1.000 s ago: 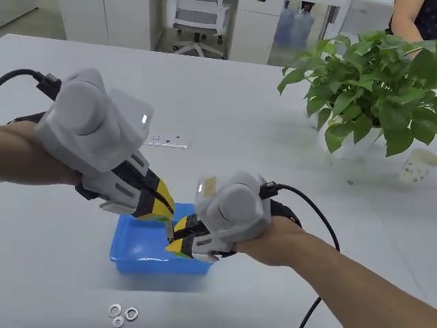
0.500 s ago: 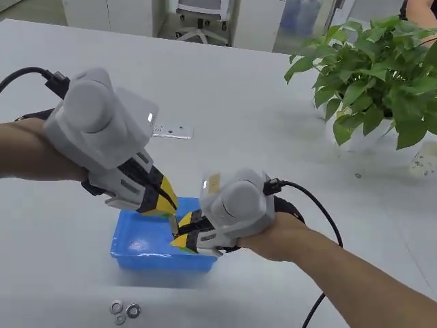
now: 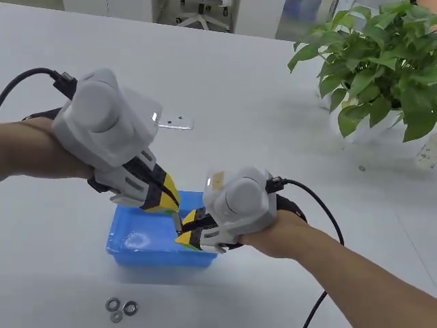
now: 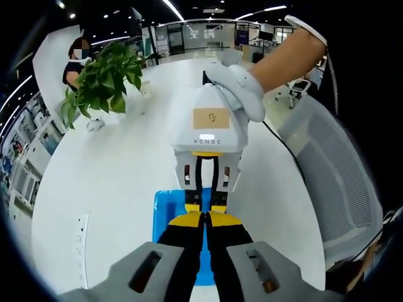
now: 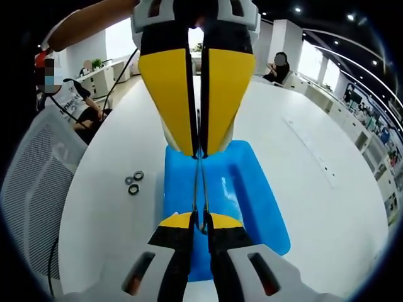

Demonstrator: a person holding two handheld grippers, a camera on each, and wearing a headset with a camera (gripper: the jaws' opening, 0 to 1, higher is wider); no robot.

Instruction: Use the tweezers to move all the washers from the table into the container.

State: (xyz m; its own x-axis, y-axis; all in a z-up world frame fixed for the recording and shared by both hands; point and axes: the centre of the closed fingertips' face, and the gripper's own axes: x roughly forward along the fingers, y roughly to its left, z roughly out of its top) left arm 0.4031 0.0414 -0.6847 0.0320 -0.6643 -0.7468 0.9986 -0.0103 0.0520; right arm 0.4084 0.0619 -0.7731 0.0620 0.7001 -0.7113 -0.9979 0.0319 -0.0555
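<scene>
left tongs [image 3: 173, 206] and right tongs [image 3: 181, 229] pinch tweezers [image 5: 199, 182] above container [image 3: 140, 254], washers [image 3: 121, 307] beside it.

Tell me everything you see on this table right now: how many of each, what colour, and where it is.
washers: three, silver, grouped on the table at the near side of the container
container: one, blue, under the gripper tips
tweezers: one, thin metal, running between both grippers above the container
potted plant: one, green in a white pot, far right
flat strip: one, white, beyond the container
table: one, white
left gripper: grey, yellow-black jaws, shut on the tweezers
right gripper: same colours, shut on the tweezers
</scene>
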